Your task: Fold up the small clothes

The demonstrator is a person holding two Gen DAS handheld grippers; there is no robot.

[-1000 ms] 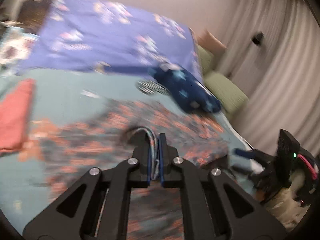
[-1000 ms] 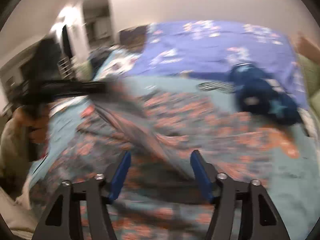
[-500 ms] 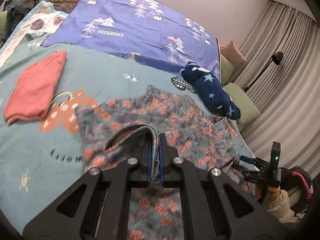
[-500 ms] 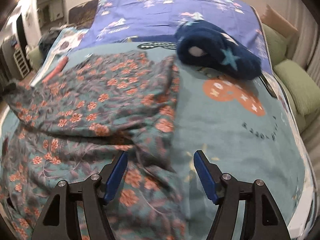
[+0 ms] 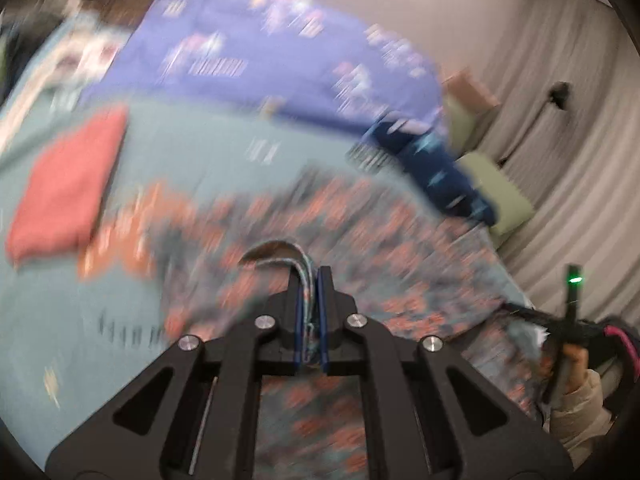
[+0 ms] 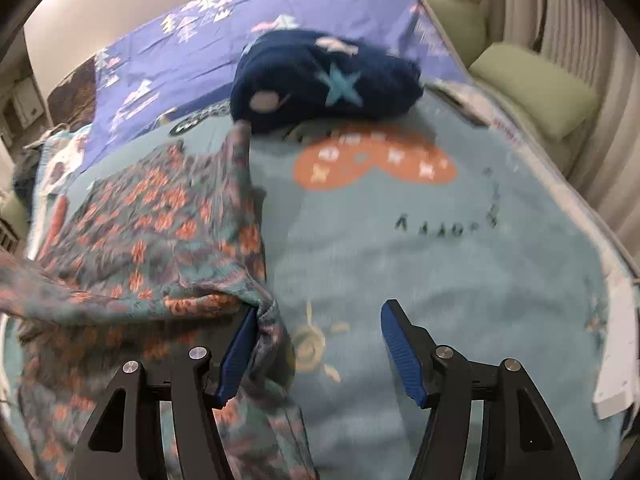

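A grey-teal floral garment (image 5: 360, 236) with orange flowers lies spread on the teal bed blanket (image 5: 192, 160). My left gripper (image 5: 310, 280) is shut on a folded edge of this garment, the cloth pinched between the blue pads. In the right wrist view the same floral garment (image 6: 160, 224) covers the left half. My right gripper (image 6: 320, 332) is open, low over the blanket (image 6: 460, 272); its left pad (image 6: 240, 344) touches the garment's bunched right edge. The left view is motion-blurred.
A folded red cloth (image 5: 68, 192) lies at the left. A dark blue star-patterned bundle (image 6: 320, 80) sits at the back by a purple sheet (image 6: 248, 32). Green cushions (image 6: 532, 84) and curtains stand along the right. The other hand and its gripper show at the lower right (image 5: 572, 344).
My right gripper has moved right and lower, to the garment's right edge. My left gripper, still pinching the cloth, is moving fast, and its view has blurred.
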